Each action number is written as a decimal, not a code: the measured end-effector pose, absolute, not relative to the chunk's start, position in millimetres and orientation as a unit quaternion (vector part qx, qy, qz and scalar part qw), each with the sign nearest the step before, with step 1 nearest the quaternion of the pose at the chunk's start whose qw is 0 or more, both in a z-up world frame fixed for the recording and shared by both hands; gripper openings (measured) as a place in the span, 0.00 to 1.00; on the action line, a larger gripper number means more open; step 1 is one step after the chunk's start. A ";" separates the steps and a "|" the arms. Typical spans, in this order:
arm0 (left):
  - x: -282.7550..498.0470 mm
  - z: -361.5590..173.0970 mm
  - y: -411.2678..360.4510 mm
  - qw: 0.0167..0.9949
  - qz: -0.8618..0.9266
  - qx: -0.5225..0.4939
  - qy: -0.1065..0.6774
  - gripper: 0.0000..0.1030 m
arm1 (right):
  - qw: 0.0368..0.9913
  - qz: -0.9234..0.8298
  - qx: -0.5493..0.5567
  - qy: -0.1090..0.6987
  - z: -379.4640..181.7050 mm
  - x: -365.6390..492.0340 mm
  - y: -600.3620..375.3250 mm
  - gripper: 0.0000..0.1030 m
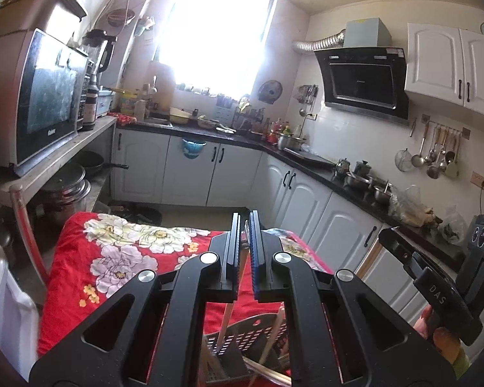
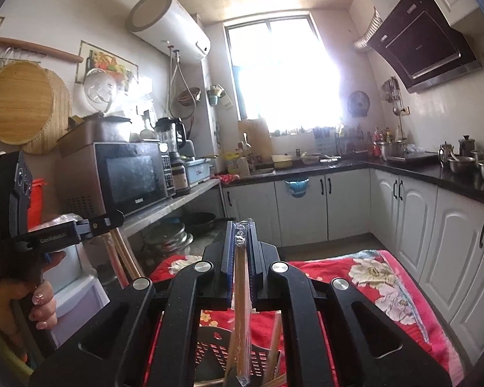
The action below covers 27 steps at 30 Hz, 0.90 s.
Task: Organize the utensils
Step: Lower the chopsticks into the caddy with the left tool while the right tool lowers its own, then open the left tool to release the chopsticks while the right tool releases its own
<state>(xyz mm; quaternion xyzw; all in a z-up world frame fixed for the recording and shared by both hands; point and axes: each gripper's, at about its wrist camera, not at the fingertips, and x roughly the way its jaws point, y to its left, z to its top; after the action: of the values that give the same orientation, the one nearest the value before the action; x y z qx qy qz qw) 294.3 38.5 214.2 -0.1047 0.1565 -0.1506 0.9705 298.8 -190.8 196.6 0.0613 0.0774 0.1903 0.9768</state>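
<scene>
Placing step: the right claw [image 2: 240, 235], clamped on a wrapped pair of chopsticks [image 2: 242, 290], holds it above the slotted basket [image 2: 216, 342] directly below, while the left claw [image 1: 244, 225], closed on a thin stick [image 1: 226, 319], next needs lowering into a compartment.

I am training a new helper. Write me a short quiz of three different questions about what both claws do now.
1. True or false: the right claw is shut on wrapped chopsticks.
2. What does the left claw hold: (a) a ladle, (b) a slim stick-like utensil, (c) nothing?
3. Fill in: below both claws stands a grey perforated ____ on the red floral cloth.

Key: 1 true; 2 b; 3 basket.
</scene>
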 end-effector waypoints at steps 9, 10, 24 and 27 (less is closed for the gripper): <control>313.5 174.7 39.4 0.963 -0.151 -0.118 0.190 0.03 | 0.976 0.179 0.057 0.107 161.1 320.4 -181.8 0.07; 314.4 171.7 39.4 0.962 -0.150 -0.120 0.192 0.03 | 0.976 0.179 0.056 0.111 156.8 322.4 -181.8 0.07; 316.0 134.7 40.8 0.951 -0.147 -0.134 0.236 0.03 | 0.971 0.170 0.067 0.154 125.0 321.6 -186.3 0.09; 312.9 129.9 43.2 0.949 -0.143 -0.137 0.243 0.04 | 0.969 0.167 0.073 0.166 122.9 318.6 -191.4 0.16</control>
<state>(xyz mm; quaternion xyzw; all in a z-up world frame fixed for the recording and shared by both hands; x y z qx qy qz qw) 312.9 43.2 129.9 -0.1374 0.2431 -0.1432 0.9495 318.6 -191.4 122.9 0.0734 0.1660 0.1669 0.9691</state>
